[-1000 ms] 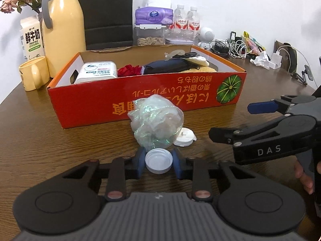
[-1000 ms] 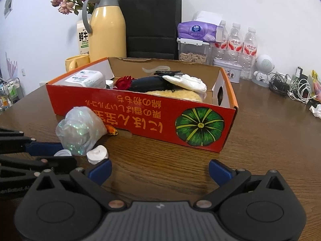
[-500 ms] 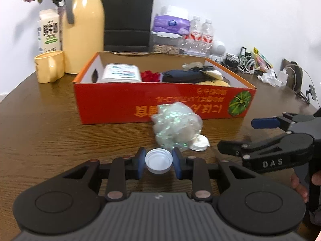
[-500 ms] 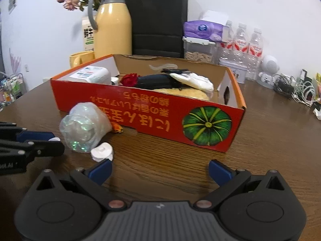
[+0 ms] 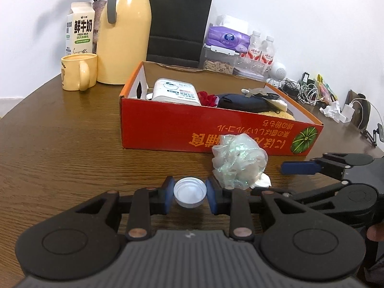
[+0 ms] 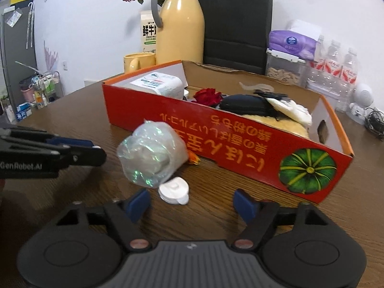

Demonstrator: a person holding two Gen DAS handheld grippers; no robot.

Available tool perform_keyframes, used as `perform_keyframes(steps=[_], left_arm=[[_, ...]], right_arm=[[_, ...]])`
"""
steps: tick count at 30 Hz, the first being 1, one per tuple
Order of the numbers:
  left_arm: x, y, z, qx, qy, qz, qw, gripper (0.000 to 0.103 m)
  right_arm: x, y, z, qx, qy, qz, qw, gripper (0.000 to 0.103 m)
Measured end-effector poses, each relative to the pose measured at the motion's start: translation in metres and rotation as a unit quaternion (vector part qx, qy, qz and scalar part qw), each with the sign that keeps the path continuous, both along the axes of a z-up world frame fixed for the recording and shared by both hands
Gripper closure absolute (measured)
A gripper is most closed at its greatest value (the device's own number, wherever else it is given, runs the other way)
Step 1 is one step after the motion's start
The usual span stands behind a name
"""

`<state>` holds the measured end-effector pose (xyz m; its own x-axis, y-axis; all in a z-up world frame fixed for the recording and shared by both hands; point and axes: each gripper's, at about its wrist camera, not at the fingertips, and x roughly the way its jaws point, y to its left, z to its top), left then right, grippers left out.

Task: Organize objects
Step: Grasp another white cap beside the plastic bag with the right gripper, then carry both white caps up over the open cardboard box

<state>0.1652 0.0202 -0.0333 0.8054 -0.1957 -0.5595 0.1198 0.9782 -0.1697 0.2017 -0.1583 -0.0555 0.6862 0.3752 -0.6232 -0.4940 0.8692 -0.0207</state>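
My left gripper [image 5: 190, 193] is shut on a small white cap [image 5: 190, 192] and holds it above the wooden table. It also shows at the left of the right wrist view [image 6: 79, 147]. A crumpled clear plastic bag [image 5: 238, 165] lies in front of the red cardboard box [image 5: 216, 129], with a white lid [image 6: 174, 190] beside it. My right gripper [image 6: 192, 204] is open, close to the white lid, which lies just ahead of its left finger. The box [image 6: 240, 148] holds a wipes pack, a red flower, a dark pouch and pale cloth items.
A yellow thermos [image 5: 123, 28], a yellow mug [image 5: 79, 72], a milk carton [image 5: 80, 27] and a black paper bag [image 5: 178, 21] stand behind the box. Tissues, water bottles [image 5: 260, 50] and tangled cables [image 5: 309, 91] are at the back right.
My left gripper has lifted and pulled back to the left with the cap held. My right gripper has moved forward, closer to the white lid and the plastic bag.
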Motion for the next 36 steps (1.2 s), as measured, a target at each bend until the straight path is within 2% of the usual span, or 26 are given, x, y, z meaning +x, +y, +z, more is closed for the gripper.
perform_keyframes(steps=[3, 5, 9, 22, 29, 36], left_arm=[[0.001, 0.001, -0.001, -0.004, 0.003, 0.002, 1.0000, 0.074], [0.001, 0.001, -0.001, -0.006, 0.004, 0.002, 1.0000, 0.074], [0.001, 0.001, -0.001, -0.005, 0.003, 0.003, 1.0000, 0.074], [-0.004, -0.002, 0.006, 0.005, -0.016, 0.011, 0.9998, 0.074], [-0.003, -0.007, 0.040, 0.021, -0.068, 0.005, 0.9975, 0.074], [0.027, -0.024, 0.080, 0.034, -0.124, -0.002, 0.9918, 0.074]], right_arm=[[0.001, 0.003, 0.001, 0.009, 0.002, 0.008, 1.000, 0.047], [0.000, 0.005, 0.001, 0.016, 0.002, 0.016, 1.000, 0.063], [-0.003, 0.007, 0.001, 0.020, 0.000, 0.024, 1.000, 0.077], [-0.019, 0.000, 0.009, 0.030, -0.025, 0.009, 0.999, 0.077], [-0.020, -0.013, 0.035, 0.043, -0.064, -0.001, 0.997, 0.077], [0.001, -0.022, 0.075, 0.050, -0.125, -0.024, 0.991, 0.077]])
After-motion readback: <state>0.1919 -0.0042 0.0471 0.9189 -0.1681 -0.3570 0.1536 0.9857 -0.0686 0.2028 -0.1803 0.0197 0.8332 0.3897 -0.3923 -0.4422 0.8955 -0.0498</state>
